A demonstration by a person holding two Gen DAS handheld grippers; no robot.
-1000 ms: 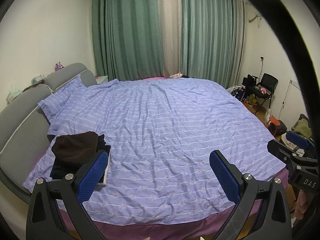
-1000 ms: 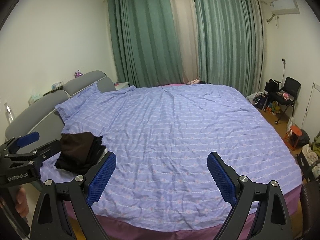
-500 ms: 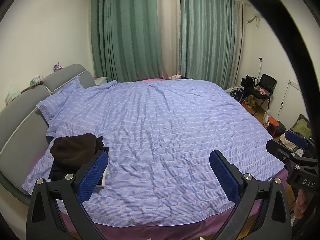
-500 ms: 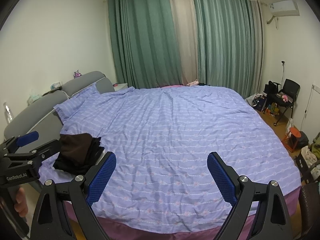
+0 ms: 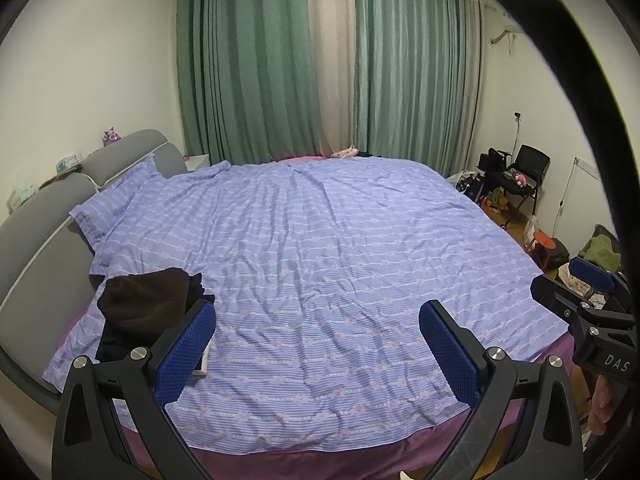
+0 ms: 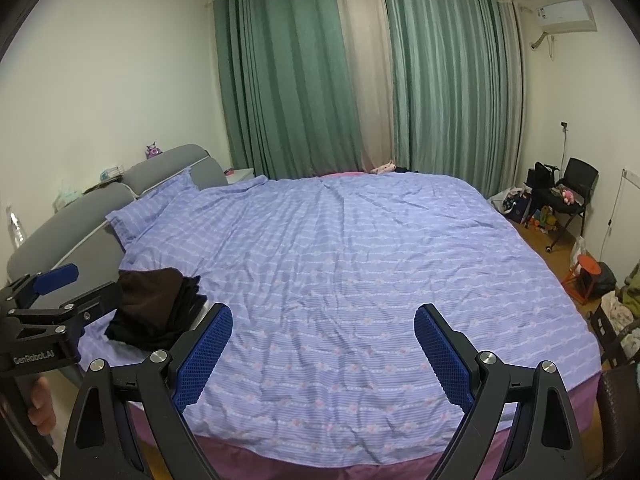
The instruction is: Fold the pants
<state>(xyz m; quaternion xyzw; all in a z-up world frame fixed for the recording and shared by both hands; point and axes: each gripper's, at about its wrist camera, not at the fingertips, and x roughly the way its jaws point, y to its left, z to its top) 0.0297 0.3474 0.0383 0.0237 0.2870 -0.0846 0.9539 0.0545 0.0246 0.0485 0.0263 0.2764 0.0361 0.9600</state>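
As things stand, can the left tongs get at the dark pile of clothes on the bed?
Probably yes. The left tongs are open and empty, and the dark pile of clothes lies just beyond the left finger on the striped bedspread, with nothing between. They hover short of it and are not touching.

bed (image 5: 360, 456), striped sheet (image 5: 320, 264), dark pants (image 5: 148, 308)
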